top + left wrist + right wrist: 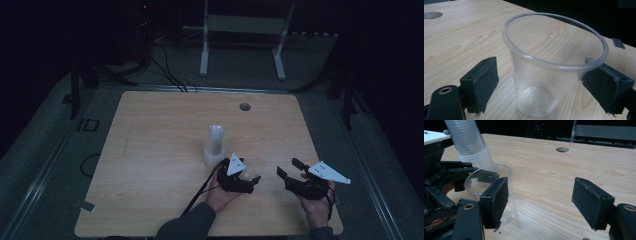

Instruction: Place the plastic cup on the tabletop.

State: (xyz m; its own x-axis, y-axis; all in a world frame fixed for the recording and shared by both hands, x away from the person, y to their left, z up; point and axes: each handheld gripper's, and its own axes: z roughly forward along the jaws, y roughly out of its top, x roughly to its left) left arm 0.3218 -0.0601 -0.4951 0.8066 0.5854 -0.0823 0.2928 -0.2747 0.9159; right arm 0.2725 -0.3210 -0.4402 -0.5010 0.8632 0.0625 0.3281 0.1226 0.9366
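Worktop (150,150): light wood, w/ a round cable hole (244,106) near the far edge; otherwise bare apart from the cups.

Stack of clear cups (215,145) stands upside-down around mid-worktop, leaning a bit in the right gripper view (469,142). Looks like we're pulling cups off it one by one and setting them out, tho that's our read only.

Single clear cup (554,65) stands upright, mouth up, on the worktop just right of the stack, apart from it. So one cup seems separated and placed; the rest of the stack is left to do.

Left gripper (250,176): jaws straddle that cup, one each side. In the left gripper view the right jaw sits against the wall just under the rim, the left jaw has a clear gap to the cup, so jaws are spread, not clamping. Can't tell if we're about to grip or have let go.

Right gripper (289,168): jaws spread wide, nothing between them, hovering near the front right of the worktop, close to the cup but not touching it.
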